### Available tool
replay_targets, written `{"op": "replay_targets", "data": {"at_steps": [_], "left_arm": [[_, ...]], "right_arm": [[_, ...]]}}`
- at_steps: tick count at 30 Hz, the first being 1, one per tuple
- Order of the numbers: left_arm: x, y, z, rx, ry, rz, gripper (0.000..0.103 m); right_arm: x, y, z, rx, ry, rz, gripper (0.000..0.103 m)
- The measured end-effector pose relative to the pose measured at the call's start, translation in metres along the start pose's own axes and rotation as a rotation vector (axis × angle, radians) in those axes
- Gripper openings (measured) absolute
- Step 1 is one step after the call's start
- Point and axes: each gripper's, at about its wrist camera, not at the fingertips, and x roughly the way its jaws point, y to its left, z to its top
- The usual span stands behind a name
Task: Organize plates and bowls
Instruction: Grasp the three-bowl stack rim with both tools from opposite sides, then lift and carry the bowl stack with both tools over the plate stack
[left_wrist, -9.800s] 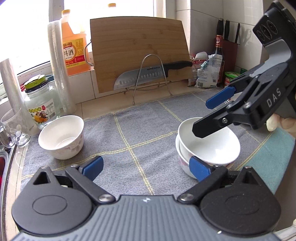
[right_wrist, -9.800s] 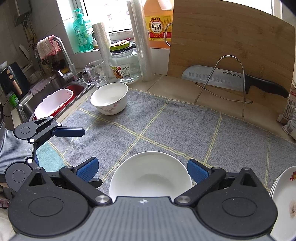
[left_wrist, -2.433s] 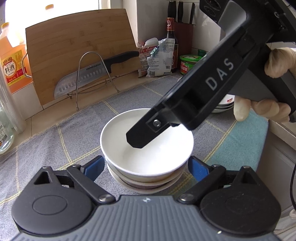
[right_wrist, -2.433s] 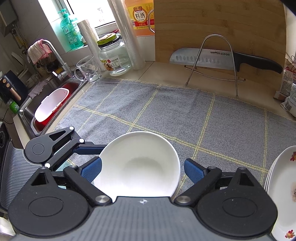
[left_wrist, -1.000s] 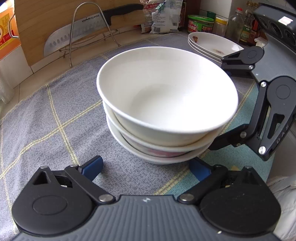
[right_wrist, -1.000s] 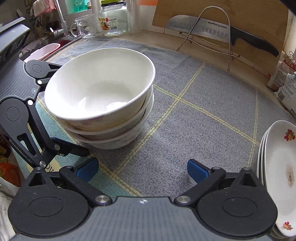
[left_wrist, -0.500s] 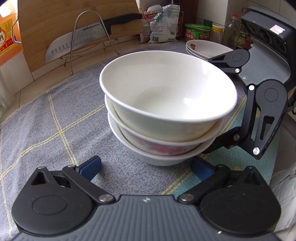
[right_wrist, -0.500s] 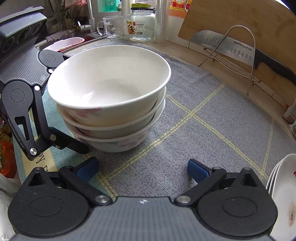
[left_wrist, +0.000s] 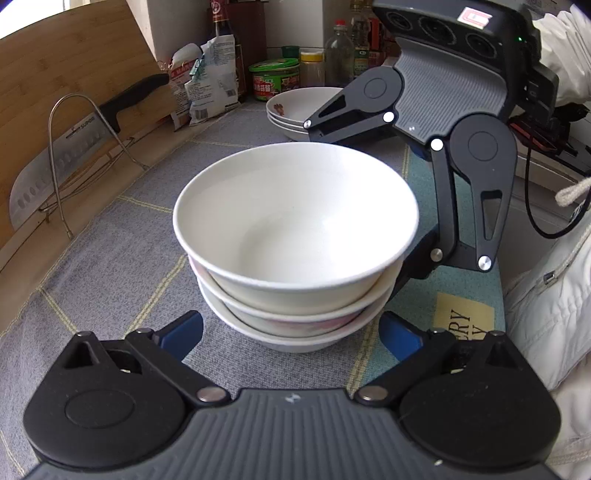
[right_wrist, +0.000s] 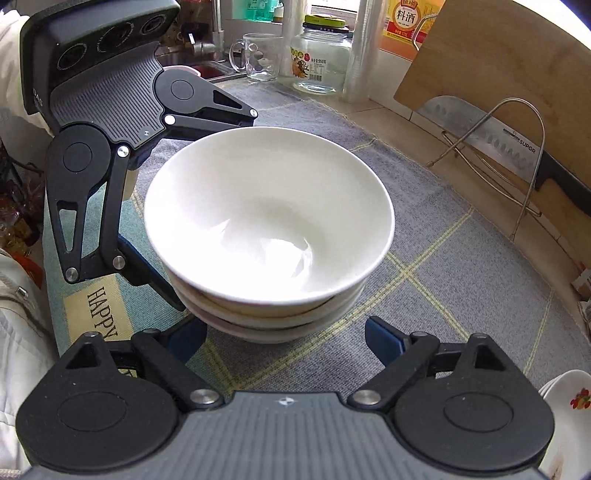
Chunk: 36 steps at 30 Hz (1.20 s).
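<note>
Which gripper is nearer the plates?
Right. The right gripper has the plates beside its finger; the left gripper sits beyond the stacked bowls. Both have just been closing, bowls between their jaws.

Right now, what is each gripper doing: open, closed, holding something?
Left gripper: open, jaws just closing around the stack of white ceramic bowls, not gripping.
Right gripper: open, likewise closing around it.
</note>
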Motion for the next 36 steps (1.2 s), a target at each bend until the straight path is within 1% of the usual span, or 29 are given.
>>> {"op": "replay_targets", "data": {"at_steps": [2,3,6,9,11,15,26,32,36], "left_arm": [[0.000,0.004,0.001,0.013,-0.011,-0.037,0.100],[0.000,0.006,0.001,0.015,-0.014,-0.054,0.098],[0.004,0.010,-0.001,0.025,0.000,-0.067,0.091],[0.006,0.015,-0.001,0.017,0.006,-0.093,0.090],[0.006,0.014,0.000,0.035,0.007,-0.094,0.090],[0.004,0.015,0.005,0.047,0.001,-0.123,0.090],[0.006,0.016,0.005,0.078,0.016,-0.140,0.090],[0.005,0.017,0.006,0.093,0.036,-0.134,0.089],[0.006,0.018,0.006,0.097,0.032,-0.140,0.090]], "right_arm": [[-0.001,0.001,0.003,0.000,0.006,0.023,0.093],[-0.002,0.001,0.004,-0.001,0.005,0.030,0.092],[-0.002,-0.001,0.006,-0.001,0.008,0.049,0.088],[0.000,-0.004,0.006,-0.009,0.018,0.065,0.087],[0.000,-0.004,0.006,-0.019,0.027,0.073,0.085],[-0.002,-0.004,0.006,-0.039,0.035,0.082,0.084],[0.001,-0.007,0.011,-0.060,0.043,0.110,0.083],[0.008,-0.010,0.013,-0.061,0.042,0.115,0.085],[0.009,-0.012,0.014,-0.054,0.042,0.123,0.086]]}}
